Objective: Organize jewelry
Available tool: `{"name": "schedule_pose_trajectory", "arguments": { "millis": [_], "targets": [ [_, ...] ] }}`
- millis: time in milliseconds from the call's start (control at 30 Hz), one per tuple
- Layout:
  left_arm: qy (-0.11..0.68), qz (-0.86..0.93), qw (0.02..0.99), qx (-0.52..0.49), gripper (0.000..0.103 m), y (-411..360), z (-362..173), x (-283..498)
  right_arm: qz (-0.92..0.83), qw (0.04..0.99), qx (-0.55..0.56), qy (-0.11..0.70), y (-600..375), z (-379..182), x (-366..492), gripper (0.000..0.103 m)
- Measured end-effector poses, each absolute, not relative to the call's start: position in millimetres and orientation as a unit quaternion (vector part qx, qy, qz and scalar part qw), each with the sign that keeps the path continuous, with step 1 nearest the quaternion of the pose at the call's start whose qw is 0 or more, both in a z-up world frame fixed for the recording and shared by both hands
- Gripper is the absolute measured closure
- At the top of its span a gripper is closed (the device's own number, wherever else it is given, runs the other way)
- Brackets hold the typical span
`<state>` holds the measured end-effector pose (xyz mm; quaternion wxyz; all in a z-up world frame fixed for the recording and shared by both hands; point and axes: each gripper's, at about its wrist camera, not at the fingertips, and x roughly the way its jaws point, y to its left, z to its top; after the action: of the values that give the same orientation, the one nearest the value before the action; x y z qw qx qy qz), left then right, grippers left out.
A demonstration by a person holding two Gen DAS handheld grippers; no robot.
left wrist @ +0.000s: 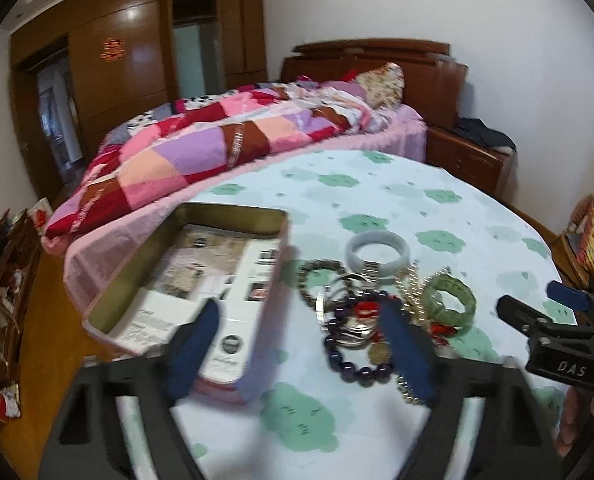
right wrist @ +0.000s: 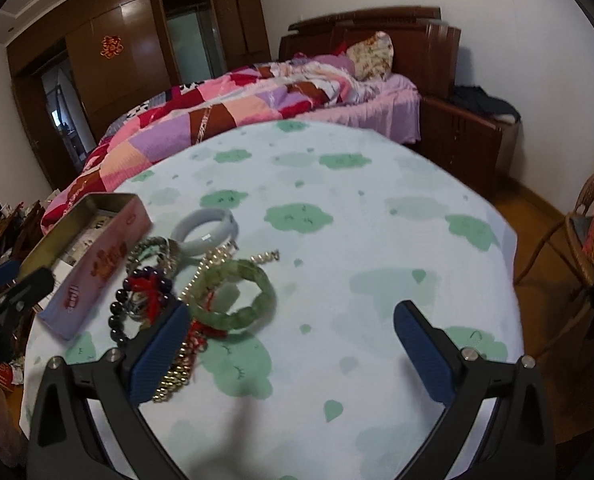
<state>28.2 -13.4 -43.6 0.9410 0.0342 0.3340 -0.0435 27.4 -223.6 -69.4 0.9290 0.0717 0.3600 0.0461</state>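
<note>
A pile of jewelry lies on the table: a pale white bangle (left wrist: 378,249) (right wrist: 205,231), a green jade bracelet (left wrist: 450,300) (right wrist: 237,298), a dark purple bead bracelet (left wrist: 357,364) (right wrist: 121,320), gold chains (right wrist: 175,378), red cord pieces (left wrist: 367,310). An open pink tin box (left wrist: 273,304) (right wrist: 93,276) with papers inside sits left of the pile. My left gripper (left wrist: 301,344) is open, its fingers straddling the box's right wall and the pile's left part. My right gripper (right wrist: 293,344) is open, just right of the pile; it also shows in the left wrist view (left wrist: 537,312).
The table (right wrist: 377,240) has a white cloth with green cloud prints and ends at a rounded far edge. A bed with a patchwork quilt (left wrist: 217,148) stands behind it. A wooden chair (right wrist: 577,248) stands at the right, clutter on the floor at the left.
</note>
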Motion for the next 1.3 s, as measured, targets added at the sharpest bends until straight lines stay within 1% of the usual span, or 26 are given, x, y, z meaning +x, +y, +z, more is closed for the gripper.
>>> {"name": "schedule_pose_trajectory", "arguments": {
  "millis": [33,67,133,267,300,467,533,567,600,633,800,1033,1067,1133,1267,1300],
  "targets": [
    [0.341,-0.047,0.938,0.035,0.04,-17.0,-47.1,31.8,0.047,0.928,0.072,0.363,-224.1,-71.1,26.6,0.003],
    [0.352,-0.054,0.934,0.033,0.043,-19.6,-51.1,35.9,0.049,0.927,0.072,0.365,-225.4,-72.1,28.2,0.003],
    [0.368,-0.067,0.927,0.029,0.056,-24.3,-59.1,41.2,0.049,0.926,0.07,0.367,-224.9,-73.0,26.5,0.003],
    [0.399,-0.07,0.913,0.034,0.063,-32.0,-77.0,53.2,0.054,0.926,0.066,0.367,-223.2,-75.5,28.2,0.003],
    [0.405,-0.068,0.911,0.037,0.066,-33.3,-81.3,56.6,0.055,0.926,0.066,0.368,-221.9,-76.1,28.6,0.003],
    [0.434,-0.078,0.897,0.027,0.067,-34.6,-98.5,69.2,0.059,0.925,0.066,0.37,-220.2,-78.3,30.2,0.002],
    [0.431,-0.082,0.898,0.022,0.069,-34.0,-100.5,71.4,0.059,0.924,0.068,0.372,-220.6,-79.6,31.7,0.002],
    [0.429,-0.081,0.899,0.023,0.072,-33.9,-100.9,71.2,0.059,0.924,0.068,0.372,-220.8,-80.1,31.9,0.002],
    [0.43,-0.076,0.899,0.026,0.086,-32.6,-101.6,71.4,0.059,0.924,0.068,0.372,-220.7,-80.4,32.1,0.002],
    [0.431,-0.074,0.899,0.025,0.09,-30.4,-103.1,72.1,0.059,0.924,0.068,0.372,-220.5,-80.5,32.1,0.002],
    [0.422,-0.09,0.902,0.007,0.091,-20.4,-100.2,66.0,0.06,0.924,0.066,0.372,-219.7,-81.1,32.4,0.002],
    [0.383,-0.091,0.919,0.001,0.091,-13.3,-82.4,47.2,0.067,0.922,0.067,0.374,-219.4,-81.5,33.3,0.003],
    [0.377,-0.09,0.922,0.002,0.091,-13.2,-79.8,44.7,0.073,0.921,0.069,0.376,-219.6,-81.7,34.0,0.004],
    [0.368,-0.09,0.925,0.0,0.091,-12.7,-74.9,41.1,0.079,0.919,0.069,0.38,-217.5,-82.1,35.9,0.016],
    [0.347,-0.094,0.933,-0.004,0.091,-11.1,-60.3,34.3,0.099,0.91,0.066,0.396,-214.0,-83.3,41.8,0.026],
    [0.341,-0.096,0.935,-0.003,0.092,-11.6,-56.9,32.1,0.103,0.909,0.063,0.398,-212.6,-82.8,43.1,0.031]
  ]
}}
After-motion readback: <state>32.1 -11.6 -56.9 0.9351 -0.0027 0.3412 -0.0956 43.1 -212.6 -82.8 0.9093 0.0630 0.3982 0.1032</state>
